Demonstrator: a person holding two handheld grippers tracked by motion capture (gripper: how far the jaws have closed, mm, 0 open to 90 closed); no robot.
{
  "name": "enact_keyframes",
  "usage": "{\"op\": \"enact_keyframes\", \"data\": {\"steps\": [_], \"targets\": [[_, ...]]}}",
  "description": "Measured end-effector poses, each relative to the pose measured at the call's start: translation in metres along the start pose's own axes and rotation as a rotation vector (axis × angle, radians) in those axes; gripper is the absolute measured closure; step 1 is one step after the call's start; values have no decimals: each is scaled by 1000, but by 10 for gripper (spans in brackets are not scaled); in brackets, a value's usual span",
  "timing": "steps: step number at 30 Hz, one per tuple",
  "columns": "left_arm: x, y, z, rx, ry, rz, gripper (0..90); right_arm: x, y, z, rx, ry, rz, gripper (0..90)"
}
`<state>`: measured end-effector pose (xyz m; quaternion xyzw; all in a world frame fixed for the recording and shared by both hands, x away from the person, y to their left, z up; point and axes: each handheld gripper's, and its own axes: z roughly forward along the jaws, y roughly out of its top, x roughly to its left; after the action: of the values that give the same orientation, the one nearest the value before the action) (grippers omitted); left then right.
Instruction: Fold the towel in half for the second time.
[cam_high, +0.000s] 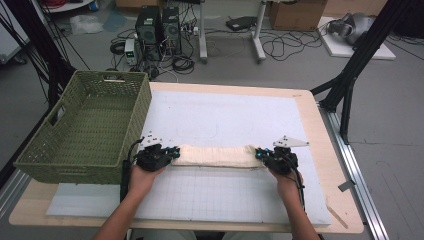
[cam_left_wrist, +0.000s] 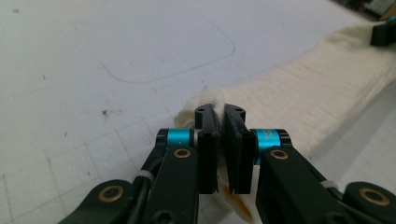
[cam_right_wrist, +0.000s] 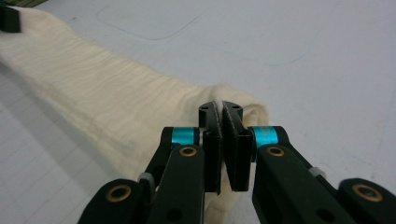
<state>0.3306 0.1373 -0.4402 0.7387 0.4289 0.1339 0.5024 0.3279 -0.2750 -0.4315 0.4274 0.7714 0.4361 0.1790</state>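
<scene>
cream cloth (cam_high: 215, 155) stretched between both | left hand-held gripper (cam_high: 172, 153) clamped on its end | right hand-held gripper (cam_high: 260, 154) clamped on other end

High view fixed above bench (cam_high: 310, 115) near edge, facing forward and down, each tool-mounted view close, low, looking along its jaws, all three sharing the cream cloth (cam_high: 215, 155) and white mat (cam_high: 225, 120)
</scene>
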Motion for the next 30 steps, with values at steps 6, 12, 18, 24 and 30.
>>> {"op": "enact_keyframes", "data": {"steps": [6, 12, 18, 24, 30], "targets": [[1, 0, 4, -10, 62, -24, 835, -4, 4, 13, -25, -43, 15, 870], [1, -5, 11, 51, 97, 20, 833, -9, 0, 28, 11, -68, 13, 869], [0, -4, 4, 42, 100, 37, 692, -11, 0, 26, 19, -75, -5, 784], [-5, 2, -13, -72, 64, 85, 597, -10, 7, -1, -88, -28, -3, 702], [-12, -1, -2, -23, 11, 127, 668, 1, 1, 7, -9, 87, -65, 677]]}}
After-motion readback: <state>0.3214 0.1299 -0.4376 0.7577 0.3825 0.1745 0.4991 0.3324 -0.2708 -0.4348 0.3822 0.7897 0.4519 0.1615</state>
